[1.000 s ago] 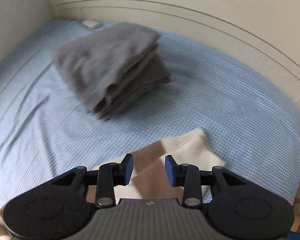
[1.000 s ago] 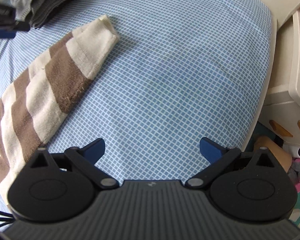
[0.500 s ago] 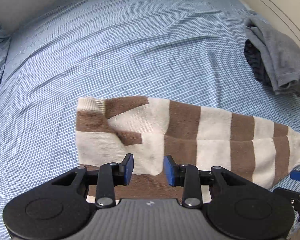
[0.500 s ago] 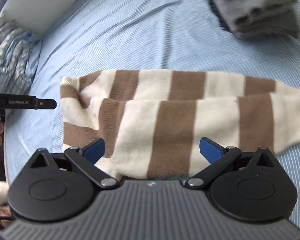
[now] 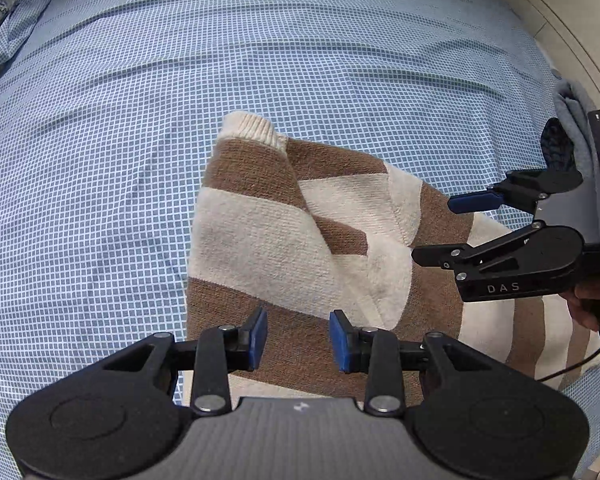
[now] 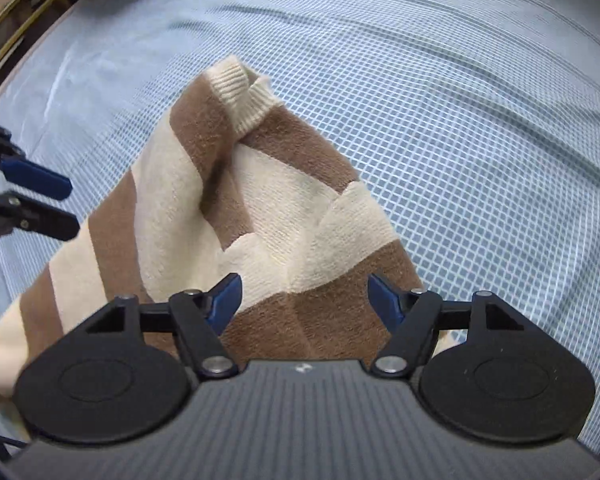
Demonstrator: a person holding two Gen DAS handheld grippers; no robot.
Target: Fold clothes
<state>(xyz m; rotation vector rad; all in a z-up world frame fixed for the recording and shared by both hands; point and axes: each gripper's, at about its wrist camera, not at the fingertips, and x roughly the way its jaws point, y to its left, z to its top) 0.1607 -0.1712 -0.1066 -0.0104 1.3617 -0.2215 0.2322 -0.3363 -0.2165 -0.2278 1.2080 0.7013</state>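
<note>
Lying on the blue checked bed: striped sweater, sleeves folded over the body, length unfolded. Left gripper and right gripper hover above it, jaws apart, empty. Folded grey clothes nearby.

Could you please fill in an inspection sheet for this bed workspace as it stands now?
Surface: bed with blue-and-white checked sheet, lightly wrinkled.
Job's things: brown-and-cream striped knitted sweater lying partly folded, ribbed cream cuff at the far end.
Clutter: grey folded clothes at the right edge; blue patterned fabric bunched at the far left.
Grippers: left gripper open over the sweater, holding nothing; right gripper open, wider, also empty.
Cables: thin black cable below the right gripper.
Surroundings: cream bed frame on the right; a hand holding the right gripper.
</note>
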